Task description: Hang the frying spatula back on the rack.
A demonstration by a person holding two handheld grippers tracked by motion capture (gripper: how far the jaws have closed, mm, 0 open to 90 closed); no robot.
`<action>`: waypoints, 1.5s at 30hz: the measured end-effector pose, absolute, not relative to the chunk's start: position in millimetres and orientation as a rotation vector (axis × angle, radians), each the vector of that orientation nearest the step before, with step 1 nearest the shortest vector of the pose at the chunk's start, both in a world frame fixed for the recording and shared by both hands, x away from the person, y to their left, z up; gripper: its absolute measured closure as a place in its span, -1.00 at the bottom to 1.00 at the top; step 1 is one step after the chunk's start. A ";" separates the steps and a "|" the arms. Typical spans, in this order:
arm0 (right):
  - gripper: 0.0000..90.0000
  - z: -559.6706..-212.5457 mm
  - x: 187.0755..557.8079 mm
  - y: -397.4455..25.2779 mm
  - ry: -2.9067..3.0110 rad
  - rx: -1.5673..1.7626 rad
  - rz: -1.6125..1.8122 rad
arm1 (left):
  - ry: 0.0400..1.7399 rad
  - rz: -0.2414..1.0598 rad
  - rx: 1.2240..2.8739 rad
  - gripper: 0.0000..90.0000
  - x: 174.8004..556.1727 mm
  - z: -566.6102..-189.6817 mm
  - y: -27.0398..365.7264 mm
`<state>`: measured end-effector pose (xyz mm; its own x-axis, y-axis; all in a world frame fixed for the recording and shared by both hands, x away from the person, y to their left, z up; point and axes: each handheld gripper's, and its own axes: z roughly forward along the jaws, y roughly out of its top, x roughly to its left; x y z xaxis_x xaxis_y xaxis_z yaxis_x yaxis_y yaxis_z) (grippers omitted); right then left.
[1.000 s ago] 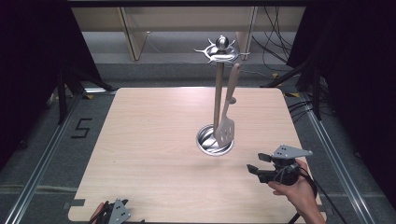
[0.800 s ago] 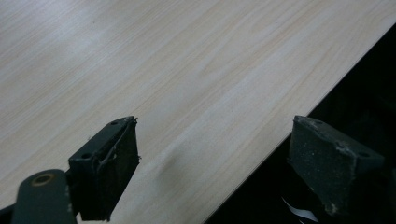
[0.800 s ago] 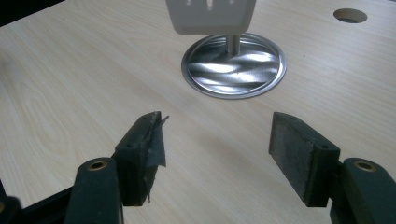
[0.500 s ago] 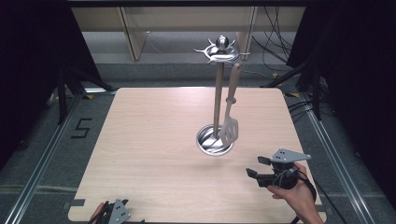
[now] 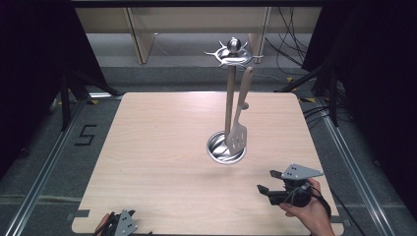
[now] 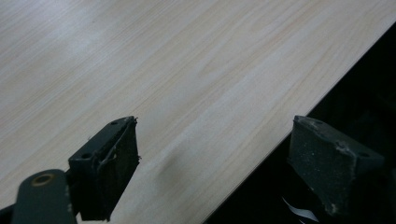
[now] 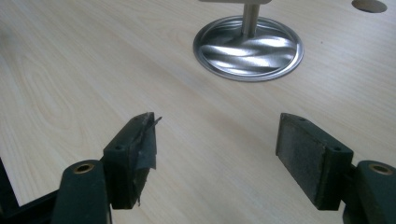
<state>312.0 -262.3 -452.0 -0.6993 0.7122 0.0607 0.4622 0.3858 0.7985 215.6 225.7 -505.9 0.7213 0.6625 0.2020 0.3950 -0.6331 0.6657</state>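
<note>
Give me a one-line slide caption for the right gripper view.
Open right claw faces the round steel base of the utensil stand on the pale wooden table.

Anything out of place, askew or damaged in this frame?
Mostly tidy: the spatula hangs from the utensil stand as intended. One oddity: the right claw's left pad looks frayed, its covering peeling at the tip.

high view looks down from above the table [image 5: 162, 147] – both gripper views skim it closely; right's shares the rack base [image 7: 249, 48].
</note>
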 end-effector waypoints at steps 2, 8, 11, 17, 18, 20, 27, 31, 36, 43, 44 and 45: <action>-0.34 -454.5 309.2 -261.5 2.355 1.052 1.213 | 0.800 0.582 2.320 -0.66 215.6 -506.0 225.5; -0.36 -463.6 304.5 -264.7 2.382 1.034 1.200 | 0.804 0.573 2.321 -0.66 215.5 -506.4 225.2; -0.36 -466.4 299.5 -265.4 2.377 1.067 1.197 | 0.838 0.565 2.295 -0.66 214.4 -507.7 224.3; -0.38 -471.2 294.0 -269.0 2.382 1.086 1.196 | 0.803 0.574 2.321 -0.66 215.5 -506.2 225.3; -0.38 -472.1 294.8 -271.1 2.384 1.052 1.194 | 0.802 0.575 2.322 -0.66 215.6 -506.1 225.4; -0.38 -473.7 292.9 -270.8 2.386 1.076 1.206 | 0.802 0.575 2.321 -0.66 215.6 -506.2 225.3; -0.39 -477.6 285.8 -271.7 2.389 1.091 1.192 | 0.802 0.575 2.320 -0.66 215.5 -506.3 225.2; -0.39 -478.6 284.8 -273.0 2.394 1.049 1.180 | 0.804 0.574 2.321 -0.66 215.5 -506.4 225.2; -0.40 -480.5 281.6 -273.9 2.392 1.041 1.176 | 0.805 0.573 2.320 -0.66 215.4 -506.6 224.9; -0.41 -484.5 272.1 -273.0 2.393 1.066 1.134 | 0.806 0.572 2.321 -0.66 215.3 -506.8 224.9; -0.41 -485.2 273.5 -274.1 2.402 1.020 1.139 | 0.804 0.573 2.321 -0.66 215.4 -506.8 224.9; -0.41 -485.4 272.5 -274.8 2.398 1.022 1.127 | 0.803 0.574 2.321 -0.66 215.4 -506.7 224.9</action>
